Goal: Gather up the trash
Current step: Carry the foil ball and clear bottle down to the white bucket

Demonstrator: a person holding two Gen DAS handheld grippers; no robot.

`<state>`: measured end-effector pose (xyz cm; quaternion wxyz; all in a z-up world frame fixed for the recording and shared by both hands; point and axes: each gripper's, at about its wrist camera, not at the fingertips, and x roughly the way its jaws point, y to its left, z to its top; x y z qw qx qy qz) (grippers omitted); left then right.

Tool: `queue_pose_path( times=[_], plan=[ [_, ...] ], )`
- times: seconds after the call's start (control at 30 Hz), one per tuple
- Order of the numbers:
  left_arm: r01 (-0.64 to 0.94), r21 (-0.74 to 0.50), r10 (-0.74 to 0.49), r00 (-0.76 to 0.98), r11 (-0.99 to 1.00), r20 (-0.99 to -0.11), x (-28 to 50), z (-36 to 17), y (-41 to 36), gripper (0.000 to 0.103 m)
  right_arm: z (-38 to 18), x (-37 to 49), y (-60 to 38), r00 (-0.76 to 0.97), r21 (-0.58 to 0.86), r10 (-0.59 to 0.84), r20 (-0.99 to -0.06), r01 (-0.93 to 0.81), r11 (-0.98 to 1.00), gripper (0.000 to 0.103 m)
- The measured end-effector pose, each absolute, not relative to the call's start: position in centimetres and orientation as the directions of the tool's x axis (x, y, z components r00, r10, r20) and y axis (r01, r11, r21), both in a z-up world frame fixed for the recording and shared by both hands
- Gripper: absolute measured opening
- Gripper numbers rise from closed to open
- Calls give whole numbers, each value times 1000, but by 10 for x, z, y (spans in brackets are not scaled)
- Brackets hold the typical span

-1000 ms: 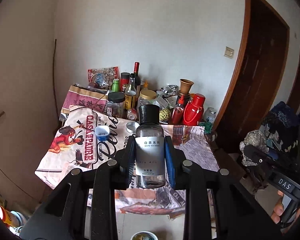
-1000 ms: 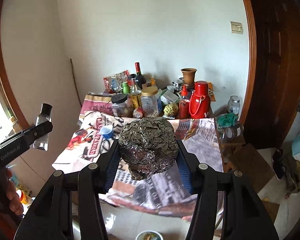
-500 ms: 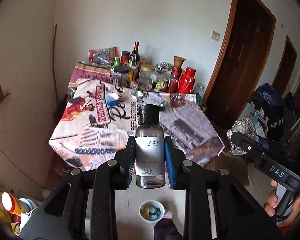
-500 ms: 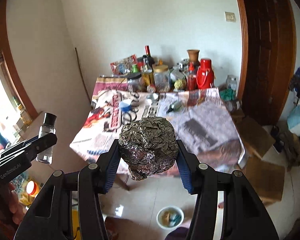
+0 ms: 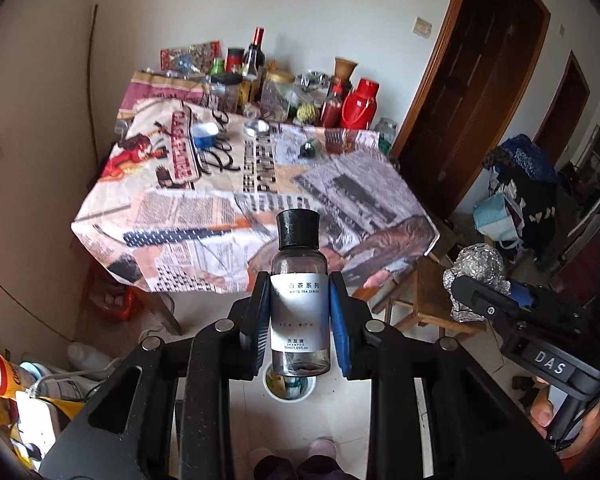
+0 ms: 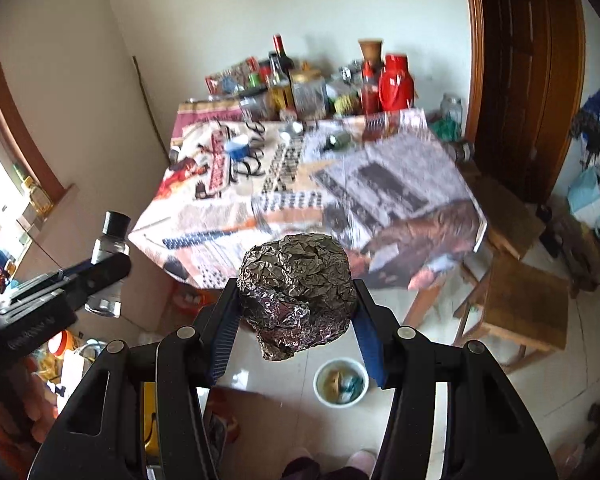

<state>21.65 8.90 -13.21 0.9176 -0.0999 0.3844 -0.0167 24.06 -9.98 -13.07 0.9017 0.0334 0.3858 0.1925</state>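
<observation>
Both hands moved back from table [image 5: 236, 184], tipped down more. White trash bowl [image 6: 341, 383] now on floor right under both grippers. Left gripper [image 5: 299, 312] squeezes small bottle [image 5: 299, 300]. Right gripper [image 6: 296, 312] squeezes foil ball [image 6: 296, 292]. Drop looks close.

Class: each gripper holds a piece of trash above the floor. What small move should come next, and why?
Probably lower the left gripper a little toward the white bin on the floor. It grips the small clear bottle upright, with the bin showing just beneath it, so the drop looks nearly lined up. The right gripper holds the foil ball, left of the bin in its view.
</observation>
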Motion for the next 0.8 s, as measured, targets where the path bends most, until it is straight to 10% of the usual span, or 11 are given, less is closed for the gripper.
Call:
queue_pose_path(
  times=[0.8],
  plan=[
    [-279, -221, -133, 301, 934, -944, 258, -448, 55, 27, -429, 323, -126, 238, 274, 330, -913, -240, 931, 50]
  ],
)
